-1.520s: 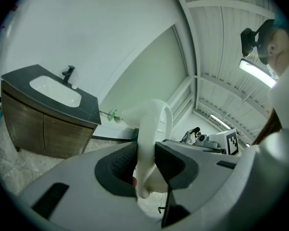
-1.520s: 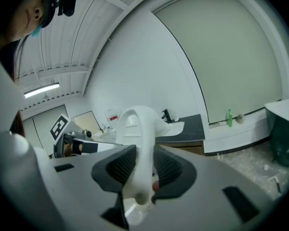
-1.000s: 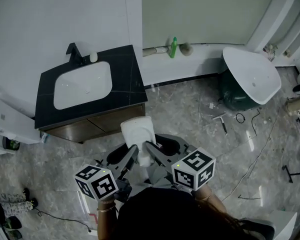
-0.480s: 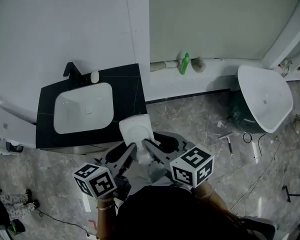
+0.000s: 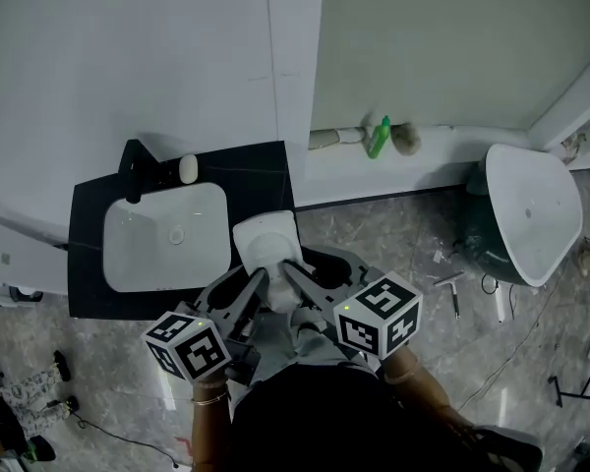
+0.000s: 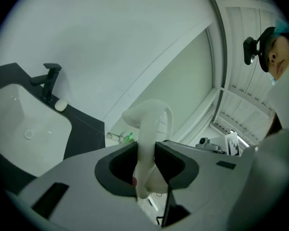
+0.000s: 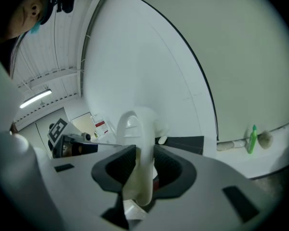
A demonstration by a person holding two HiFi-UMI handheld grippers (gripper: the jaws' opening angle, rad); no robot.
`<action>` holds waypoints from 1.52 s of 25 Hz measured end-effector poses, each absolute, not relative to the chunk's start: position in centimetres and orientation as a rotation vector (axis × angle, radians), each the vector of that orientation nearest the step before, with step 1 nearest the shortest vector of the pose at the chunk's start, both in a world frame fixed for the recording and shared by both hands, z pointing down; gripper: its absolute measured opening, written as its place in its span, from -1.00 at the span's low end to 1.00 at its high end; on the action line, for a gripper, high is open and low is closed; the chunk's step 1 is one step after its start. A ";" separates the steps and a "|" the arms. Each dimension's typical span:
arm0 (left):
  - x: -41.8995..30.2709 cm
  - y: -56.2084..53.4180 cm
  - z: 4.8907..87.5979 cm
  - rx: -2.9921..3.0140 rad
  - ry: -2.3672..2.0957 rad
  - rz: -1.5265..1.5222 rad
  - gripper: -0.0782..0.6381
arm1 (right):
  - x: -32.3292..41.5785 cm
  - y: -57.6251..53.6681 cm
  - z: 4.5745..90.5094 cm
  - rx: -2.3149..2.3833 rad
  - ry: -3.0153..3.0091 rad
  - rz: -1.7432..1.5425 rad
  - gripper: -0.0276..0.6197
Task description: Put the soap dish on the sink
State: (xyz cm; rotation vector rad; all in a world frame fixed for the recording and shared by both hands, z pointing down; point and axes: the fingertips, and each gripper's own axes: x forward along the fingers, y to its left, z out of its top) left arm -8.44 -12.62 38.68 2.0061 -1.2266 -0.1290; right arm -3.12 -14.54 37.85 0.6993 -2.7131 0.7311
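Head view, left tongs (image 5: 260, 291) and right tongs (image 5: 291, 281) both clamped on white soap dish (image 5: 266, 245)

A green bottle (image 5: 379, 138) stands left of a loose white basin (image 5: 533, 209).

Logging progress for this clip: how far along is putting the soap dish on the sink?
Done: the soap dish is picked up, gripped by both the left gripper and the right gripper. In hand: it is held up near the right edge of the black counter, apparently not resting on it. Left: set it down by the sink and release both grippers.
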 end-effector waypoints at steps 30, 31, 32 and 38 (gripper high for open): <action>-16.8 -37.8 53.3 1.924 -1.144 0.024 -0.48 | -11.2 -39.2 53.0 0.819 -2.534 0.936 -0.55; -16.8 -38.1 54.0 1.917 -1.142 0.025 -0.48 | -11.3 -39.6 53.6 0.813 -2.529 0.933 -0.55; -16.9 -38.5 54.6 1.909 -1.139 0.025 -0.48 | -11.4 -39.9 54.1 0.808 -2.523 0.929 -0.55; -17.0 -39.9 57.7 1.851 -1.110 0.017 -0.48 | -11.6 -41.5 57.0 0.780 -2.490 0.926 -0.55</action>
